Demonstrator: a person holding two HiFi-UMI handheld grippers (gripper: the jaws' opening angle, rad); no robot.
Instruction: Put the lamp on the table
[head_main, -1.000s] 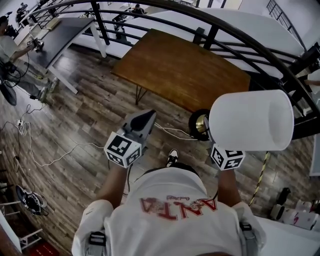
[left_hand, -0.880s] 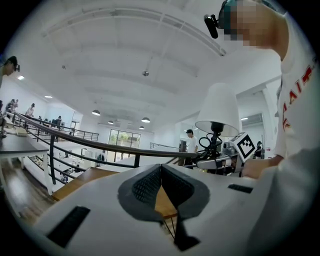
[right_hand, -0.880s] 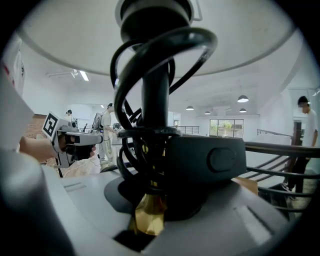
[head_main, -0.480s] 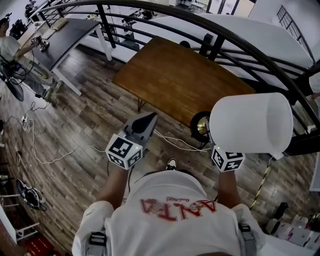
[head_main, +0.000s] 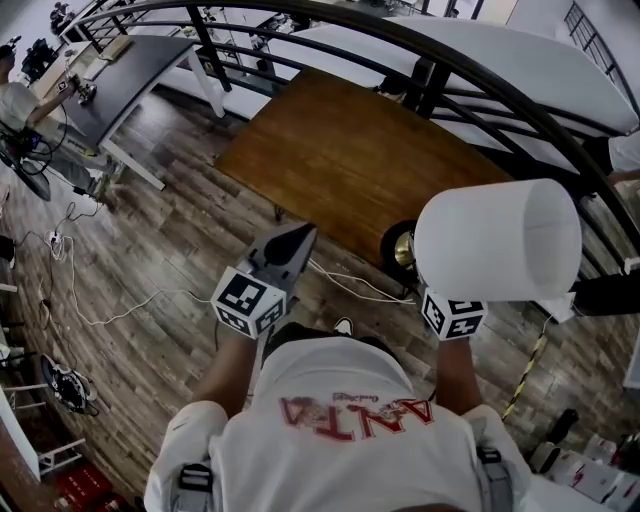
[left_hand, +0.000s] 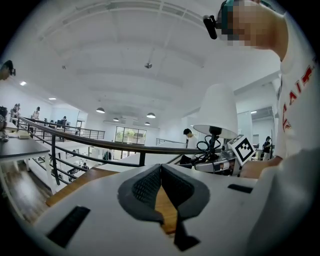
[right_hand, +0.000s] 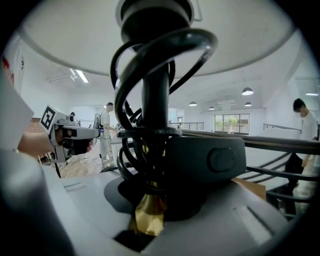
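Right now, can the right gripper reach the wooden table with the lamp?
Probably yes: the right gripper grips the lamp and the table lies just ahead, its top bare.

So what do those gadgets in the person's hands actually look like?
The left gripper and right gripper are pale grey, wedge-shaped shells that narrow to dark jaw pads. Each carries a white cube printed with black square markers, the left cube and the right cube. The person wears a white short-sleeved T-shirt with red lettering.
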